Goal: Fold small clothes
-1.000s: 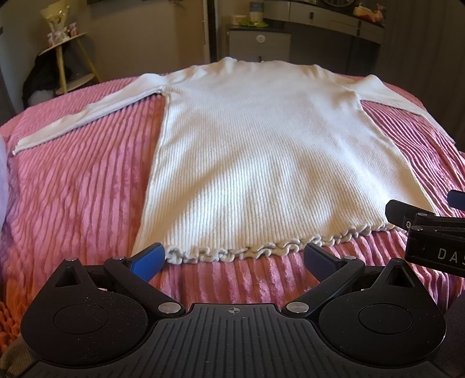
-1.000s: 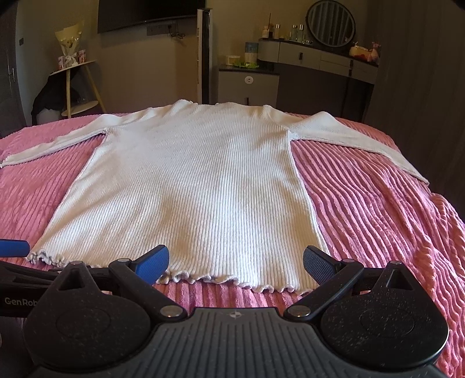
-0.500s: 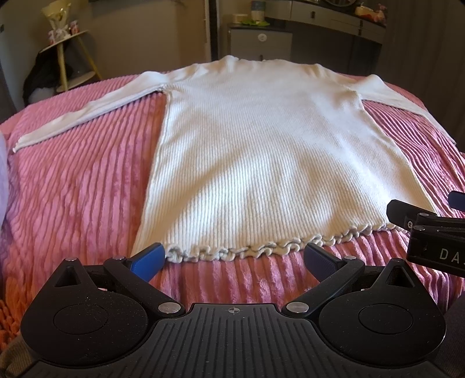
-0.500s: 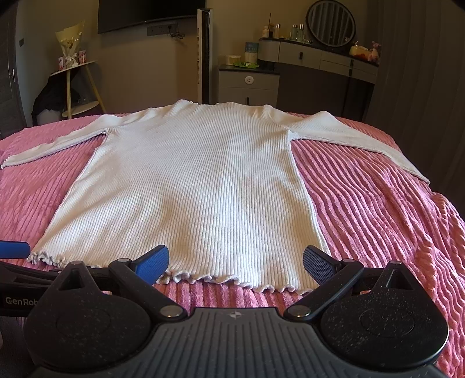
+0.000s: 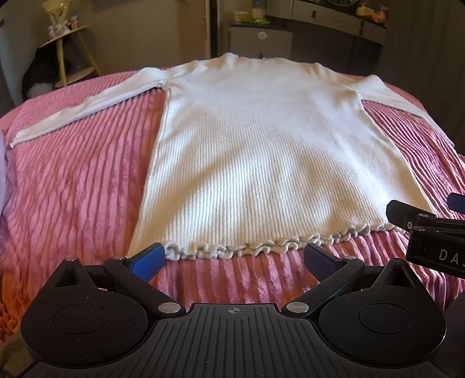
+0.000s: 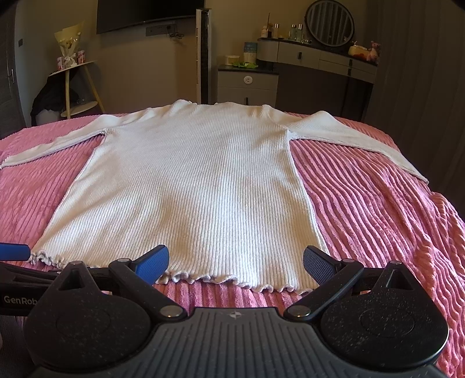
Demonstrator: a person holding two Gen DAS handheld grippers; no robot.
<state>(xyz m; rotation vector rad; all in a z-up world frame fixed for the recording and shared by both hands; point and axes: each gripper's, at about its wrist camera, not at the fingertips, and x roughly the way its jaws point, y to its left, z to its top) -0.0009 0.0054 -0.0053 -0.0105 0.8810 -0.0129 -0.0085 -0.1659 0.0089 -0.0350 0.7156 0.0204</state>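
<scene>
A white ribbed long-sleeved sweater (image 5: pixel 261 151) lies flat on the pink bedspread (image 5: pixel 75 186), sleeves spread to both sides, frilled hem nearest me. My left gripper (image 5: pixel 234 260) hovers open just short of the hem's left half, nothing between its blue pads. In the right wrist view the same sweater (image 6: pixel 197 186) fills the middle, and my right gripper (image 6: pixel 235 266) stands open at the hem's right half, touching nothing. The right gripper's black arm (image 5: pixel 427 229) shows at the right edge of the left wrist view; the left gripper's blue fingertip (image 6: pixel 13 251) shows at the left edge.
Behind the bed stand a grey cabinet (image 6: pixel 247 84), a dresser with a round mirror (image 6: pixel 330 21) and a small yellow side table (image 6: pixel 72 87) at the far left. The bedspread's right edge (image 6: pixel 441 209) drops off near the sleeve cuff.
Both grippers have stayed almost still and open; the left view has tipped very slightly. The sweater has not moved.
</scene>
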